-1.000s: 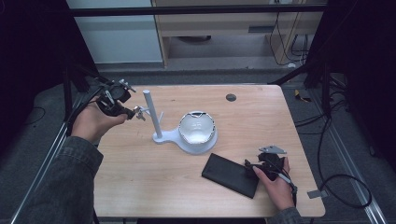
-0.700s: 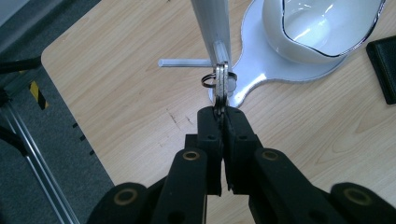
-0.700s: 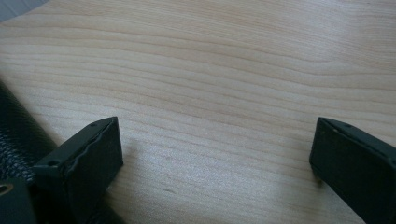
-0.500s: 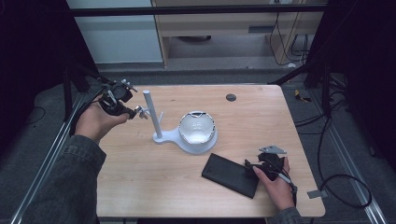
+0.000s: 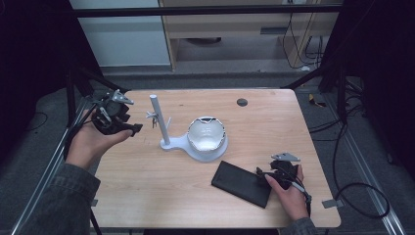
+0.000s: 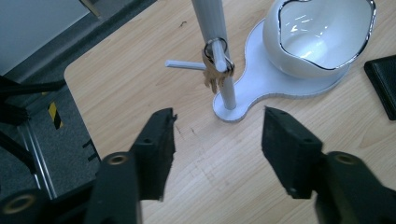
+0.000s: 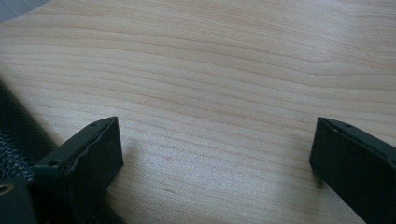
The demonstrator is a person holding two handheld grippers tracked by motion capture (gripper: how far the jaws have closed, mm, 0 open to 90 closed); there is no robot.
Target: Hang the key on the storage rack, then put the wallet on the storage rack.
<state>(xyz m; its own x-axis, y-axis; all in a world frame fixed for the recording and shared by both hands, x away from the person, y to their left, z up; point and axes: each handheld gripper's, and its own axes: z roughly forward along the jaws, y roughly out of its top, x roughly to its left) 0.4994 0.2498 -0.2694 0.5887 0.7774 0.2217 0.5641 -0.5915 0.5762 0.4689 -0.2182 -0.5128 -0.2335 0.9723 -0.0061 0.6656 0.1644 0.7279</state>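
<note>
The brass-coloured keys on a metal ring point(image 6: 215, 65) hang from a short side peg of the white upright post point(image 6: 214, 46), close against the post itself, above the pale wooden table point(image 5: 147, 186). In the high view the same keys point(image 5: 152, 116) show at the post's left side, partway up it. The post rises from a flat white base plate point(image 6: 261, 70) that also carries a glossy white bowl with a wavy silver rim point(image 6: 317, 32).

The left tongs point(image 5: 131, 128) are held above the table's left edge, near the post but apart from it, and point toward the keys. In the left gripper view these tongs point(image 6: 217, 140) stand wide apart and released, with bare wood and the foot of the post between them.

The right tongs point(image 5: 261, 175) lie low at the table's near right, just beside the end of a flat black textured wallet point(image 5: 242, 183). In the right gripper view they point(image 7: 215, 149) are spread and released, nothing between them but wood grain, and the wallet's grained black edge point(image 7: 16, 135) shows by the left-hand jaw.
</note>
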